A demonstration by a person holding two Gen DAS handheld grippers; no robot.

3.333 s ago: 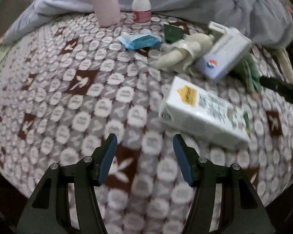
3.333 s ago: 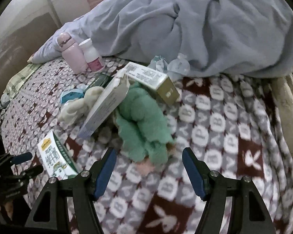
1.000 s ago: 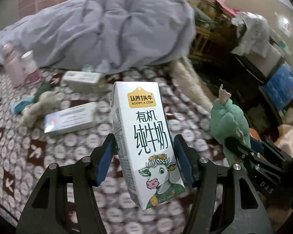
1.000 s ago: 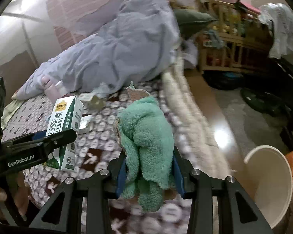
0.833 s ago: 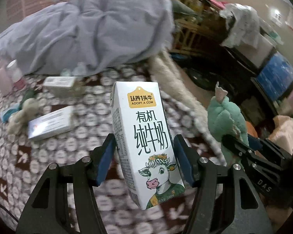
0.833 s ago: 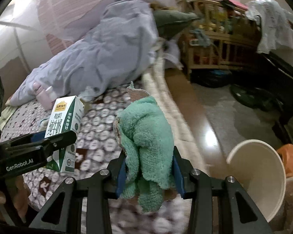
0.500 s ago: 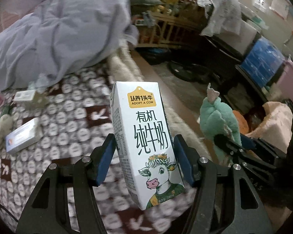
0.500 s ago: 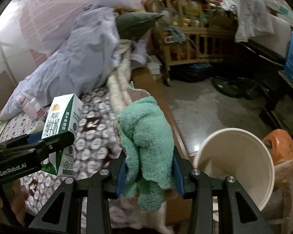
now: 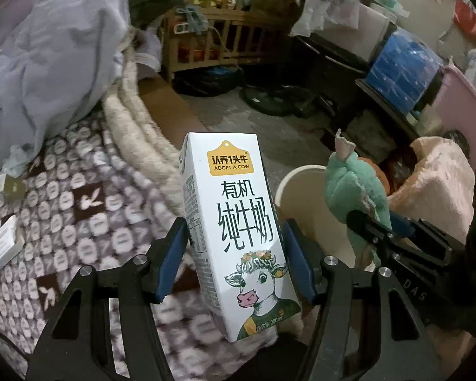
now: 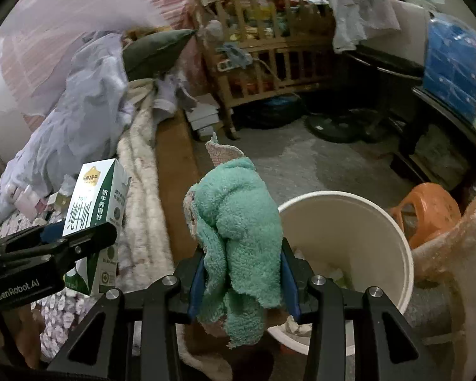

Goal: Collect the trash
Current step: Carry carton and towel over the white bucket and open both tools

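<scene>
Two grips were full: my left gripper clamped the milk carton upright, my right gripper pinched the green cloth. Patterned blanket lay left, its fleece edge beside the carton. Ahead right, the white bin stood open on bare floor before a wooden crib.

White milk carton with green side, gold label; my mint-green fluffy cloth; cream bin; brown-and-white rabbit-patterned blanket.
</scene>
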